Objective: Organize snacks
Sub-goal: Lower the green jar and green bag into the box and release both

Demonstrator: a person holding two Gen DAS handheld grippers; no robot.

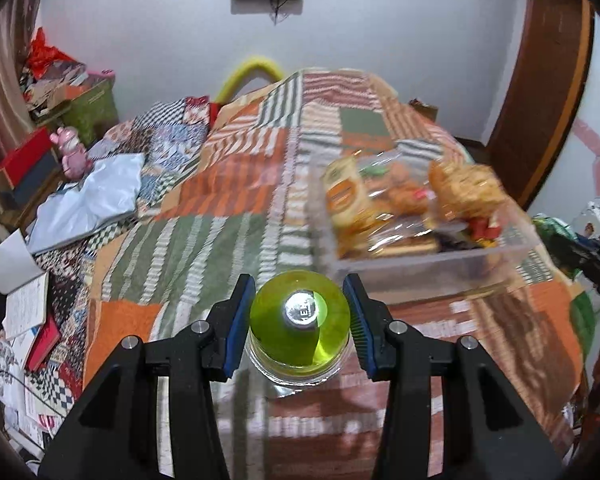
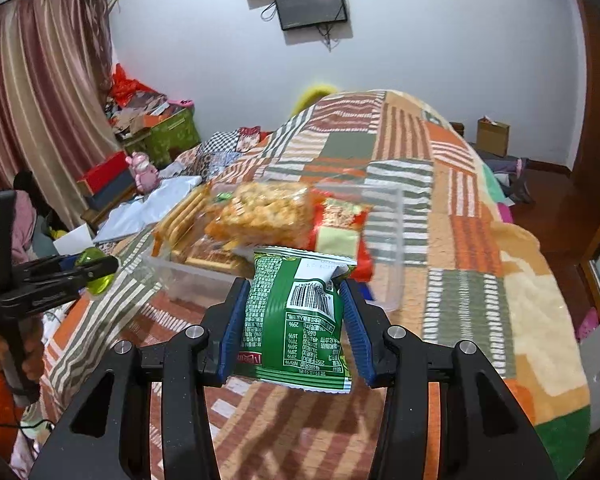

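Observation:
My left gripper (image 1: 299,318) is shut on a small jar with a yellow-green domed lid (image 1: 300,320), held above the patchwork bedspread; it also shows in the right wrist view (image 2: 94,268). My right gripper (image 2: 294,320) is shut on a green snack packet (image 2: 296,320), held just in front of the clear plastic bin (image 2: 396,248). The bin (image 1: 512,252) holds several snack packs, among them an orange-yellow puffed snack bag (image 2: 260,212) and a biscuit pack (image 2: 182,216). In the left wrist view the bin is ahead and to the right.
The bed is covered by an orange, green and white patchwork blanket (image 1: 228,200). A white bag (image 1: 92,200), notebooks (image 1: 24,300) and a pink toy (image 1: 74,156) lie at the left. A green storage box (image 2: 172,136) stands by the curtain. A screen (image 2: 310,4) hangs on the wall.

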